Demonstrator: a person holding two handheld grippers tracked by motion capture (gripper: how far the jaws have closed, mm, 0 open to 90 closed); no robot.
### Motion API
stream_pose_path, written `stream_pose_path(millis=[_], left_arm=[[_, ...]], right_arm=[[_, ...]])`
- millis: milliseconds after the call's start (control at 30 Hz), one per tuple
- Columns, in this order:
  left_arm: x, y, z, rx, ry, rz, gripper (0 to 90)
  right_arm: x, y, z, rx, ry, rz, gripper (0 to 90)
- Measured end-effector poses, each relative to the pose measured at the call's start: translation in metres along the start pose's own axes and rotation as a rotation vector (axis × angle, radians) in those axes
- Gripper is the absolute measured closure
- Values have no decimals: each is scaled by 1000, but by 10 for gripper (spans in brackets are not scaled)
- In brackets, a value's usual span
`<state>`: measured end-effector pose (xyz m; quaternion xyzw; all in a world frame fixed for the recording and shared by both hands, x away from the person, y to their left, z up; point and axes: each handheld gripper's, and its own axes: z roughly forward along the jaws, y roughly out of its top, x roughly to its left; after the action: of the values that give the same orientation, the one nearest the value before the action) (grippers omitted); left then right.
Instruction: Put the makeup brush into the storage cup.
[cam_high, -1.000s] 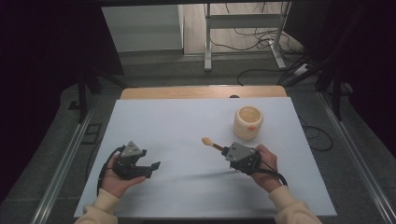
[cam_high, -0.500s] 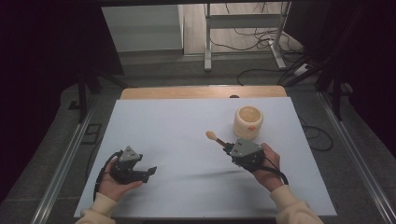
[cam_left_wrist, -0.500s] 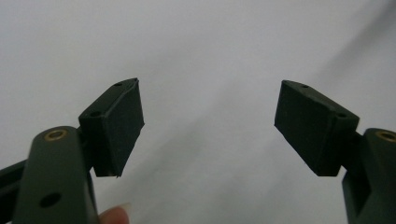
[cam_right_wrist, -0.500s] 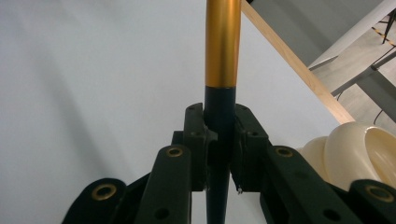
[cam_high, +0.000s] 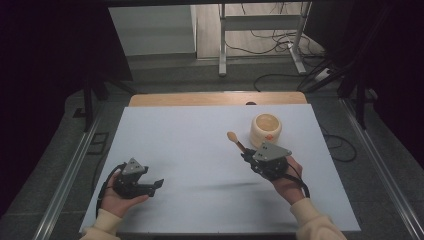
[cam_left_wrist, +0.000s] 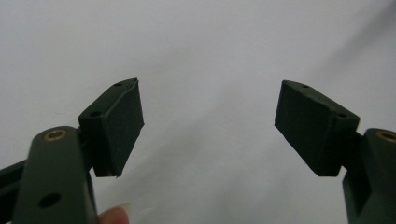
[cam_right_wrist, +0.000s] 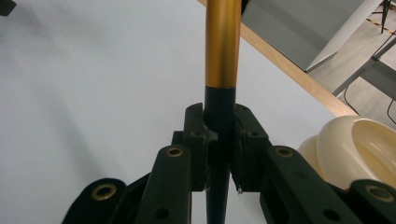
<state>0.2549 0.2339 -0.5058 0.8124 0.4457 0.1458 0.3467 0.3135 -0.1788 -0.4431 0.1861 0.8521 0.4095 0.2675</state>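
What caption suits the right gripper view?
Right gripper clamps a spoon's dark handle beside the cream bowl.

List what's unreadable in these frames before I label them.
- Spoon: right gripper view, far end cut off by the top edge.
- Cream bowl: high view, orange patch on its side too small to identify.
- Left gripper: left gripper view, open jaws over plain white table.

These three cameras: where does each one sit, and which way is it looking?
High view: above the person's side, looking forward and down at the table; both hands and forearms show.
Left gripper view: rides the left hand-held gripper, jaws open over bare table.
Right gripper view: rides the right hand-held gripper, clamped on a spoon.
Shared: high and right views both show the bowl.
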Motion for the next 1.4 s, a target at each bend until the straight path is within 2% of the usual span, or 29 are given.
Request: stream_pose_path(millis=[300, 433, 600, 800, 1167, 1400], left_arm=[[0, 3, 2, -2, -2, 3, 237], [1, 1, 3, -1, -3, -8, 236], [3, -1, 1, 5, 4, -4, 236], [1, 0, -3, -13, 7, -1, 235], [3, 0, -2, -7, 7, 0, 234], [3, 0, -4, -11, 11, -3, 233]], right_arm=[[-6, -3, -1, -22, 9, 58, 786], [-12, -4, 0, -41, 18, 95, 786], [-17, -6, -1, -55, 22, 138, 786], [-16, -3, -6, -82, 15, 152, 786], [-22, -4, -10, -116, 14, 204, 786], [-26, -2, -11, -131, 6, 215, 786]])
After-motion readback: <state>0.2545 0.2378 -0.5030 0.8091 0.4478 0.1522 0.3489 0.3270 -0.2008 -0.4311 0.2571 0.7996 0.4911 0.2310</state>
